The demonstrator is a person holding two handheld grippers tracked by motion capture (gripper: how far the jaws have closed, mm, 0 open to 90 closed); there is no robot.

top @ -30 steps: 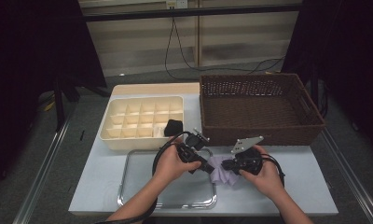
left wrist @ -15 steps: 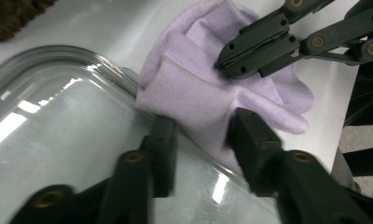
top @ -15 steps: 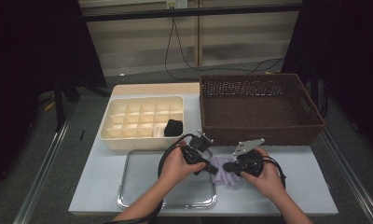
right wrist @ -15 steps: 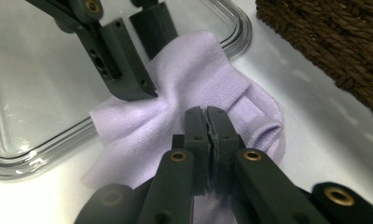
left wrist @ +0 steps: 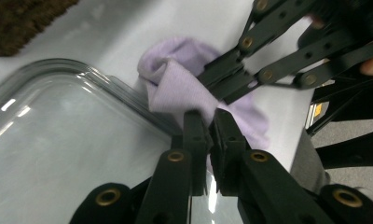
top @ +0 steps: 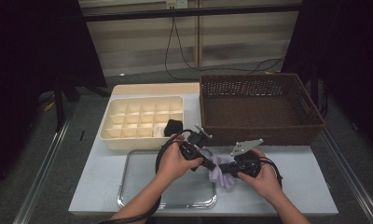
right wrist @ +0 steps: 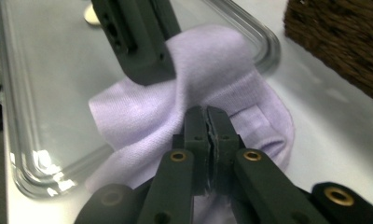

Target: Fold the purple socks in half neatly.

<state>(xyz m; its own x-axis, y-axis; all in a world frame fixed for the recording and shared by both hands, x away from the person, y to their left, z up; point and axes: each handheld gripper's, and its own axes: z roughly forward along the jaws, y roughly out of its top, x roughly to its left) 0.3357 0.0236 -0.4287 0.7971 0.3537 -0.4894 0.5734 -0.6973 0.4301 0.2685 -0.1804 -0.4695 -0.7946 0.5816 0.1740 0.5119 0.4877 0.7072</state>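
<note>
A lavender cloth lies crumpled over the right rim of a metal tray at the table's front. My left gripper reaches it from the left. Its jaws have just been closing and now pinch a fold of the cloth at their tips. My right gripper comes from the right, shut on another fold, with its own tips pressed together on the fabric. The left gripper's finger shows on the cloth's far side.
A brown wicker basket stands at the back right. At the back left, a cream divided box holds a black item in one compartment. The tray rim curves under the cloth. Cables trail from both grippers.
The left gripper's jaws have closed onto the cloth after shifting slightly toward it. The right gripper has kept its grip and place.
</note>
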